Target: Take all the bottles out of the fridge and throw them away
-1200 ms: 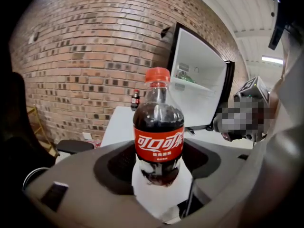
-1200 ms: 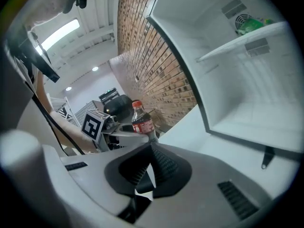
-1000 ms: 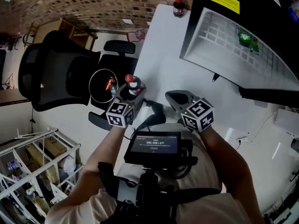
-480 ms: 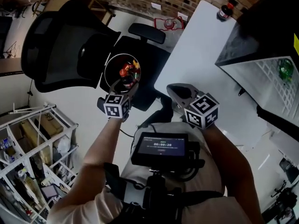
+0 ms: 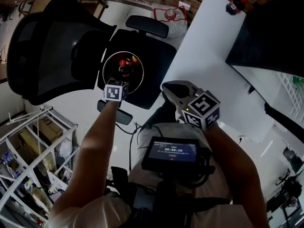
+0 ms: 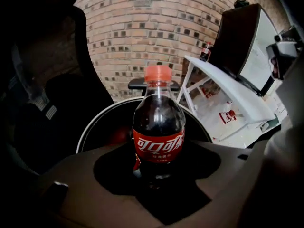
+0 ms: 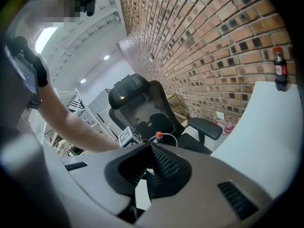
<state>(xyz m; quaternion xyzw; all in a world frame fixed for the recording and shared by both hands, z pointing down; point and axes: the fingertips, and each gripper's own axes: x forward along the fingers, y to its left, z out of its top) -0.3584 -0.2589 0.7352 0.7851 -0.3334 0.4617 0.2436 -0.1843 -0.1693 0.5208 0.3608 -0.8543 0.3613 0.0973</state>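
My left gripper [image 6: 157,171] is clenched on a cola bottle [image 6: 158,122], and only its own view shows this well. There the bottle's long axis runs straight up the picture, with the orange-red cap on top and the base down between the jaws. The red label faces the camera with white Chinese characters, 可口可乐. Just behind the bottle gapes a round bin [image 6: 92,127] with a white rim, and something red shows inside.

In the head view that gripper is little more than its marker cube over the bin's near rim. The bottle is a red speck, so I can't judge its tilt from there. That view does place the bin against the seat of a black office chair [image 5: 52,46]. I can't tell whether it rests on the seat or stands in front of it.

My right gripper [image 7: 152,148] has its jaws pressed together on nothing, at the near corner of the white worktop [image 5: 209,56]. Its view catches the held bottle's cap beside the left cube, past the person's bare forearm [image 7: 71,122]. It also shows a second cola bottle [image 7: 280,69] upright at the worktop's far corner by the brick wall [image 7: 199,42], its label too small to read.

Only the head view shows the black fridge [image 5: 268,27] along the worktop's right edge. It also shows a chest-mounted screen [image 5: 172,152] running a timer with digits I can't read.
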